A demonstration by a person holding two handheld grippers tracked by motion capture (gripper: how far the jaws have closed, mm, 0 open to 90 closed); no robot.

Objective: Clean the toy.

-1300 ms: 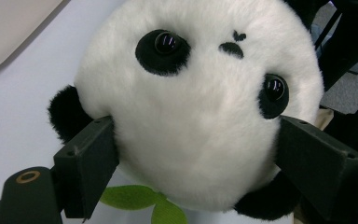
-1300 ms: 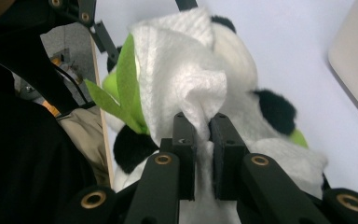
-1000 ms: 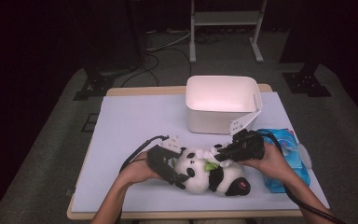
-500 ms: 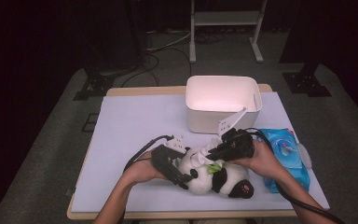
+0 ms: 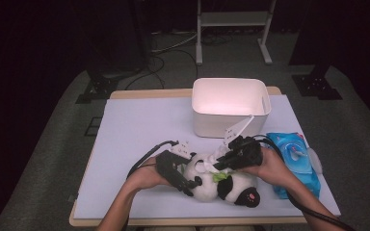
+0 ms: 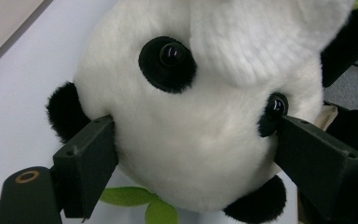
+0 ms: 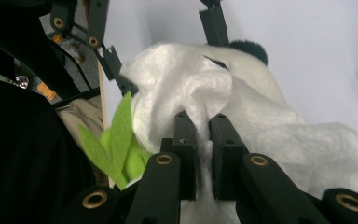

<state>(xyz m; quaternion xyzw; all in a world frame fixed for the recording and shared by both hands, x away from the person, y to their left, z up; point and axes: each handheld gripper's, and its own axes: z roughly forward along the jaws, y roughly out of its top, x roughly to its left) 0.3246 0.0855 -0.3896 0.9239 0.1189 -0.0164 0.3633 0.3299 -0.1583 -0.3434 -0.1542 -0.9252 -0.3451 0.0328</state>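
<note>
Lavender bench (image 5: 135,130): left tool (image 6: 193,154) clamps plush panda (image 6: 200,126) head; right tool (image 7: 203,140) nearly closed, pinching white wipe (image 7: 191,93) on it.

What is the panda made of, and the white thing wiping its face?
The panda looks like soft plush: short, fuzzy fur, with shiny eyes that are probably plastic. The white wipe looks like thin, crinkled, fibrous cloth or tissue, bunched in soft folds; which one is hard to tell.

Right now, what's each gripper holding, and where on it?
Left gripper clamps the plush panda by its head, jaws on both cheeks. Right gripper pinches a white wipe at a bunched fold, laid on the panda's face.
</note>
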